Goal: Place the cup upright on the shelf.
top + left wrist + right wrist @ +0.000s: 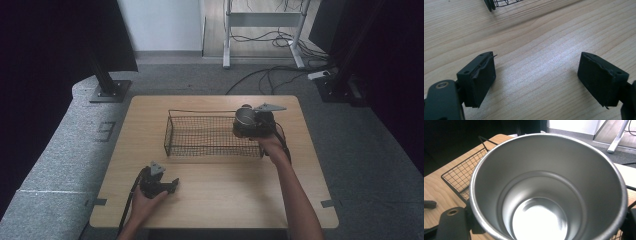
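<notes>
A black wire basket (210,135) stands in the middle of the wooden table (215,195). My right gripper (248,125) is shut on a steel cup (244,117), held upright over the basket's right end. In the right gripper view the cup (544,195) is empty, its open mouth facing the camera, with the basket's mesh (461,177) behind it at the left. My left gripper (172,186) rests low at the table's front left, open. Its two black pads (482,77) stand wide apart over bare wood, nothing between them.
A corner of the basket (499,3) lies just ahead of the left gripper. Beyond the table are a grey carpeted floor, black stand bases (107,90), a white desk frame (262,30) and loose cables (280,75).
</notes>
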{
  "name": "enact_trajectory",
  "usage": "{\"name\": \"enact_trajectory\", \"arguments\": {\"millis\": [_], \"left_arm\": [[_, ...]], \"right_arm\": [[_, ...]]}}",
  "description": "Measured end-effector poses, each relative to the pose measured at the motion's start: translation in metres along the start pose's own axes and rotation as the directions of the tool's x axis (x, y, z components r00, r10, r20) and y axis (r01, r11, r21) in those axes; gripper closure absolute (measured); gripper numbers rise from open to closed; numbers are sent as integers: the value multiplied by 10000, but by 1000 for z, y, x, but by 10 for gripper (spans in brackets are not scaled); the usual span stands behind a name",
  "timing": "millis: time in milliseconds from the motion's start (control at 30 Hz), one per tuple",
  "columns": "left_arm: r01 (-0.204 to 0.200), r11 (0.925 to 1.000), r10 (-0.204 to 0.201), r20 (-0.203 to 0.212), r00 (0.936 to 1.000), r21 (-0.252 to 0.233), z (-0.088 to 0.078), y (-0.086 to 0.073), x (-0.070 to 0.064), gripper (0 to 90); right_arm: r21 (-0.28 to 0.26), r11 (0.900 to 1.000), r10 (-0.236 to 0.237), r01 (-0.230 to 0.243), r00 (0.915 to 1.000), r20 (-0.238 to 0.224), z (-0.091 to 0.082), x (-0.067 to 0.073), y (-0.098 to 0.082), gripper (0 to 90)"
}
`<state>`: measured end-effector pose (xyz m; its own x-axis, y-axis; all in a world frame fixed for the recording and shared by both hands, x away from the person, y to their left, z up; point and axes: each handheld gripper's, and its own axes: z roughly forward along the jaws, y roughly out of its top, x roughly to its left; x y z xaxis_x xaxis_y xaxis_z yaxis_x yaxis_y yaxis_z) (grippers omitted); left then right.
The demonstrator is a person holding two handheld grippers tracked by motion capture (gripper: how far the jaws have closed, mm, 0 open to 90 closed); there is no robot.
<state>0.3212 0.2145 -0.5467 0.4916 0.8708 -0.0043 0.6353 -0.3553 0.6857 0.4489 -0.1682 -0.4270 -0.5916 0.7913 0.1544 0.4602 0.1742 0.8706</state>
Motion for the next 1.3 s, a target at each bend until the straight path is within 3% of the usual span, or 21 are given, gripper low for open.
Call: {"name": "enact_trajectory", "arguments": {"millis": [367, 1300], "left_arm": [[2, 10000, -2, 0, 10000, 4, 0, 0, 0, 149], [3, 10000, -3, 3, 10000, -15, 0, 0, 0, 149]], "right_arm": [[258, 9996, -83, 83, 10000, 15, 14, -1, 1, 181], [763, 9965, 342, -356, 9992, 186, 44, -12, -2, 181]]}}
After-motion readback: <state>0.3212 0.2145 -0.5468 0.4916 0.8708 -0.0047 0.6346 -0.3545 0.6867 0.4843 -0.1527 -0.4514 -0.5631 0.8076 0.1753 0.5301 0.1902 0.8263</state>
